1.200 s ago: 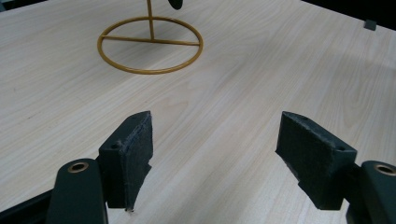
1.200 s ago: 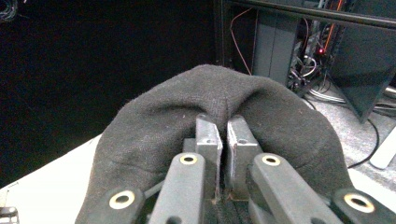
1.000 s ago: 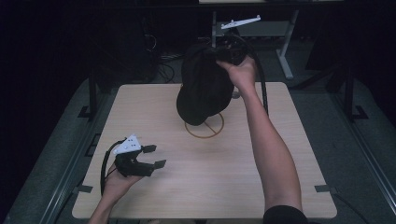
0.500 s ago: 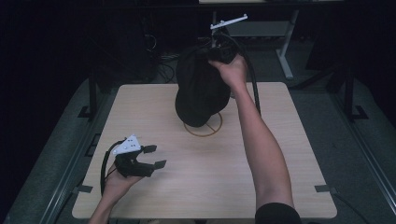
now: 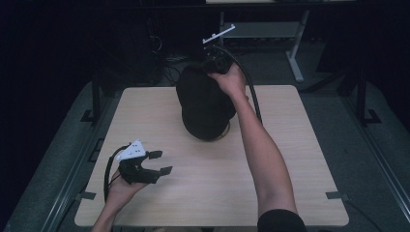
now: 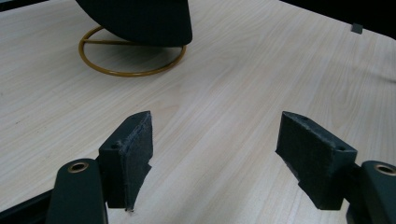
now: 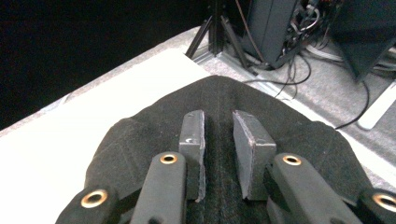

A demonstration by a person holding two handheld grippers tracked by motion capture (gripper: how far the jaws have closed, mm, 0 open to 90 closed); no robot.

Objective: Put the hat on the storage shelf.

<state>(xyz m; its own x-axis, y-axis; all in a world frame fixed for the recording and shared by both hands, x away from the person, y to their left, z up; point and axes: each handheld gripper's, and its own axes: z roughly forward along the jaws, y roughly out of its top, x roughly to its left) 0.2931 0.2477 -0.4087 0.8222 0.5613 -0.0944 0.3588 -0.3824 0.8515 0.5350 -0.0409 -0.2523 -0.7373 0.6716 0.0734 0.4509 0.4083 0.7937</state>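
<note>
A black fabric hat point(image 5: 203, 108) hangs over the far middle of the wooden table point(image 5: 290, 159). My right gripper point(image 5: 212, 65) is shut on a fold at the hat's upper back. In the right gripper view the gripper point(image 7: 218, 140) pinches the cloth of the hat point(image 7: 140, 140) between its pads. Under the hat stands a gold wire ring point(image 5: 223, 135), mostly covered in the high view and plain in the left gripper view point(image 6: 130, 70), with the hat's lower edge point(image 6: 140, 18) just above it. My left gripper point(image 5: 162, 163) rests open near the front left, and its jaws point(image 6: 215, 154) hold nothing.
Bare wood lies between the left gripper and the ring. Behind the table's far edge are a metal stand point(image 5: 295, 53), black equipment and loose cables point(image 7: 289, 60) on a grey floor. Dark surroundings flank both sides.
The right hand has shifted left and brought the hat down over the gold ring, which is now mostly covered. The left gripper has stayed put.
</note>
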